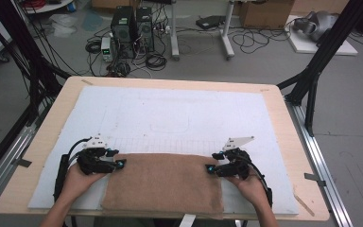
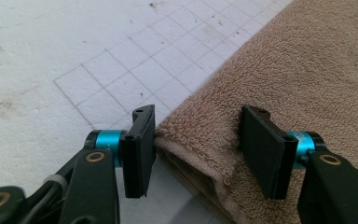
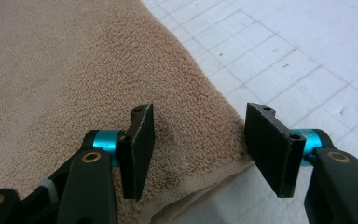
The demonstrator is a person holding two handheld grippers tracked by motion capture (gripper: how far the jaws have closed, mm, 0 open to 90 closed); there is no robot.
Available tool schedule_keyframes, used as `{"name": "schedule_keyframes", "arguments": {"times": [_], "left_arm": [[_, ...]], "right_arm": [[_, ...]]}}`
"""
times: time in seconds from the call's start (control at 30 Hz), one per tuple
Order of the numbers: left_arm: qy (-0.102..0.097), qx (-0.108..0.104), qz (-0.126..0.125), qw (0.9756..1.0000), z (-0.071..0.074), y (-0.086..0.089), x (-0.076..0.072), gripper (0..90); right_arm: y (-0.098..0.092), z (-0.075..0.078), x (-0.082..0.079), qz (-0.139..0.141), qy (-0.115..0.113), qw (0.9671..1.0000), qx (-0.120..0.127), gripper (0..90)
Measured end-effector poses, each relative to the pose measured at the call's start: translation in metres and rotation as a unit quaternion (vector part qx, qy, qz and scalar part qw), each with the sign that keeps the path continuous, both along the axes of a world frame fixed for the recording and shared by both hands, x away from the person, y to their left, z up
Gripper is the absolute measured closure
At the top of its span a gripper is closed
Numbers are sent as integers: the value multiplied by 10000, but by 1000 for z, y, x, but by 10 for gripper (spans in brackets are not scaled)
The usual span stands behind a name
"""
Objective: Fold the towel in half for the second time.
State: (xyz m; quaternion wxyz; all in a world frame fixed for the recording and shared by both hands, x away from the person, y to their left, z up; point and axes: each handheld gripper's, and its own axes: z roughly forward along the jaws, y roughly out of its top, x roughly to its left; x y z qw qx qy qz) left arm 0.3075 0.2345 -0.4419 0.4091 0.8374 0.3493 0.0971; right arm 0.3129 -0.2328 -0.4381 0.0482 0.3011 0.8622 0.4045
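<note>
A: Where is the towel (image 1: 163,182)?
B: Folded, lying flat at the near edge of the white surface (image 1: 179,113), partly over the drawn grid.

A: Left gripper (image 1: 121,163)?
B: At the towel's left far corner, fingers (image 2: 139,149) apart, straddling the folded corner; nothing clamped.

A: Right gripper (image 1: 209,168)?
B: At the right far corner, fingers (image 3: 270,144) apart over the towel's edge.
</note>
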Motion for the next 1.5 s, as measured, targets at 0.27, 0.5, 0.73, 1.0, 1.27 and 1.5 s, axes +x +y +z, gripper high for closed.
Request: {"name": "schedule_keyframes", "arguments": {"times": [0.27,0.5,0.73,1.0,1.27,1.5], "left_arm": [[-50,23,-59,10000,0,0,-1,499],[-109,85,-180,9997,1,-3,-4,641],[-311,227,-121,9992,3,-6,-10,703],[-653,209,118,9976,11,-5,-16,740],[-1066,191,415,9933,36,-6,-5,750],[-1256,116,765,9891,56,-8,21,752]], "right_arm": [[-1,-1,3,-111,64,9999,-40,385],[1,-1,0,50,124,9999,-69,568],[4,1,-4,207,62,9997,-117,714],[4,12,-7,273,-134,9994,-133,738],[8,36,1,188,-489,9985,-168,743],[11,60,29,-127,-751,9970,-162,743]]}}
